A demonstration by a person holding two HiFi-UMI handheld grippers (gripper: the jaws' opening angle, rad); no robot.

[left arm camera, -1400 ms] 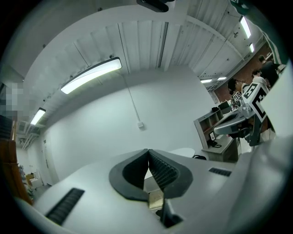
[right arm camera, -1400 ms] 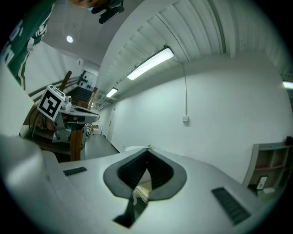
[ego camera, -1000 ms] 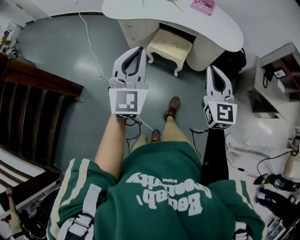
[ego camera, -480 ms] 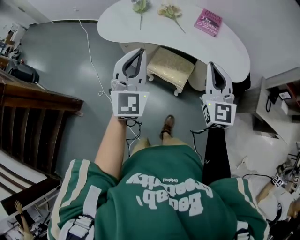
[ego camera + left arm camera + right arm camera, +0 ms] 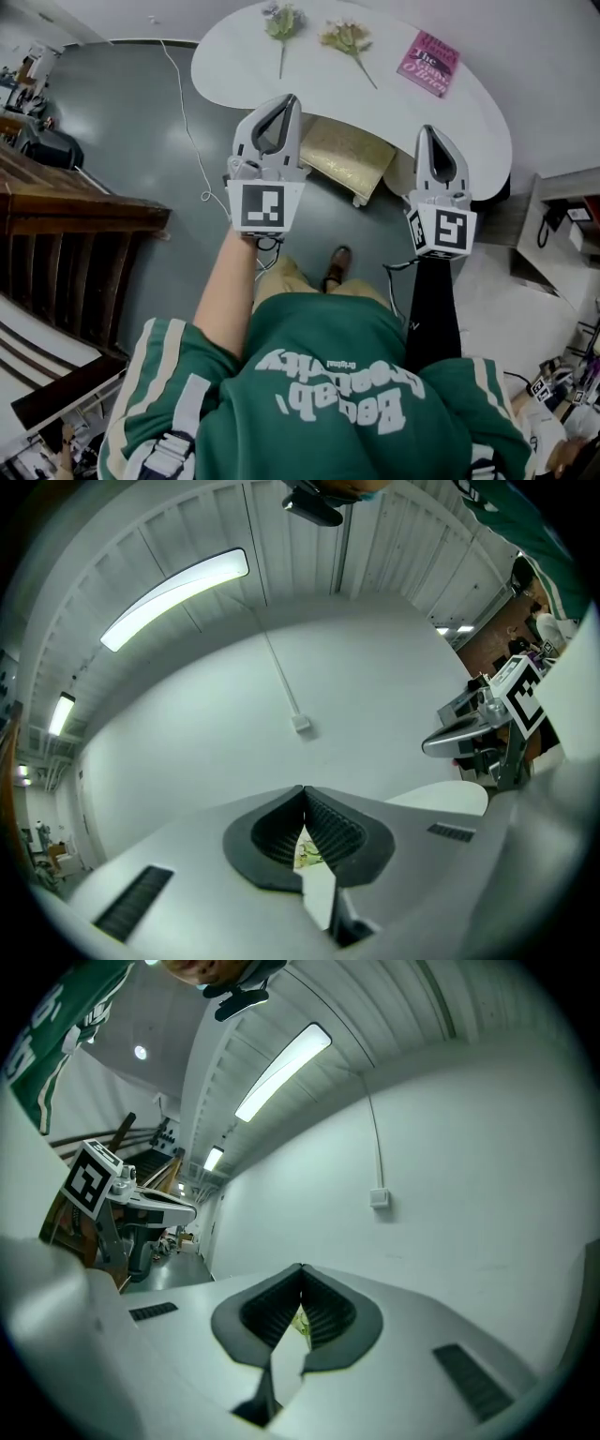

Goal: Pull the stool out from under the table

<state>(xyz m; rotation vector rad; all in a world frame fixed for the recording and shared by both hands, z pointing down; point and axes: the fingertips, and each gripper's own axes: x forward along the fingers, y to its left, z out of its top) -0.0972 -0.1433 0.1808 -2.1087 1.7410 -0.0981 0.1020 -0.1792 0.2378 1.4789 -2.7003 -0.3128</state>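
Note:
The stool (image 5: 349,155), with a beige cushion and white legs, stands partly tucked under the white curved table (image 5: 487,122) in the head view. My left gripper (image 5: 291,99) is held in the air just left of the stool's near corner, jaws shut and empty. My right gripper (image 5: 430,132) hovers off the stool's right end over the table's edge, also shut with nothing in it. Both gripper views look up at a white wall and ceiling; the left gripper (image 5: 304,789) and right gripper (image 5: 301,1267) show their pads pressed together. Neither touches the stool.
Two flower stems (image 5: 280,25) and a pink book (image 5: 429,63) lie on the table. A dark wooden stair rail (image 5: 84,211) runs along the left. A white cable (image 5: 184,103) trails over the grey floor. White shelving (image 5: 567,220) stands at the right. The person's shoe (image 5: 337,266) is below the stool.
The person has stepped toward the table; more of the tabletop shows and the stool sits nearer the grippers. Both grippers stayed shut and empty. The stool has not moved from under the table.

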